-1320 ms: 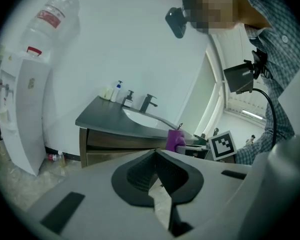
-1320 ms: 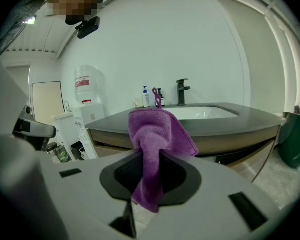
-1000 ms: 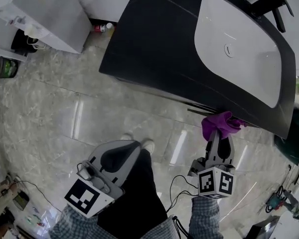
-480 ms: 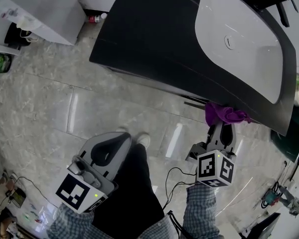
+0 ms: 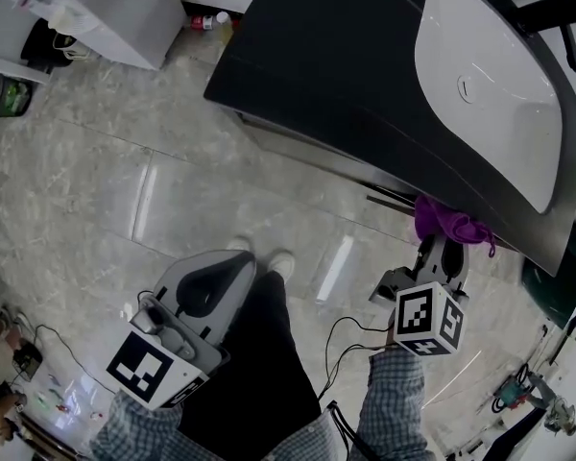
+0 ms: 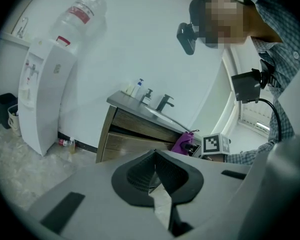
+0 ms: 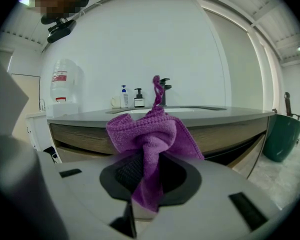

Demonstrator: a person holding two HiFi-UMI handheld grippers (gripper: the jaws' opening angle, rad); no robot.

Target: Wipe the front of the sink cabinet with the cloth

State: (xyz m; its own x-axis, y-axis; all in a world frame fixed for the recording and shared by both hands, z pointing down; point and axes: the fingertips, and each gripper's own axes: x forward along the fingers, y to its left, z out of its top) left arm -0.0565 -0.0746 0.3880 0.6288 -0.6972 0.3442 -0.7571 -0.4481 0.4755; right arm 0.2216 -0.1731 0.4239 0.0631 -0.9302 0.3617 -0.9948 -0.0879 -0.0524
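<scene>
The right gripper (image 5: 444,250) is clamping the purple cloth (image 7: 149,134), which is bunching above its jaws and sitting right at the cabinet (image 7: 225,134) front, just under the counter edge; contact with the front cannot be confirmed. The left gripper (image 6: 156,176) is hanging well back from the cabinet, its jaws pressing together on nothing.

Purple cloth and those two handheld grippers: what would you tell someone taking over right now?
Right gripper: jaws shut on the purple cloth, held up to the sink cabinet front, just below the countertop edge; contact not clear.
Left gripper: jaws shut, empty, held low and away from the cabinet.
Done: no telling how much is wiped.
To do: wipe the cabinet front.
</scene>
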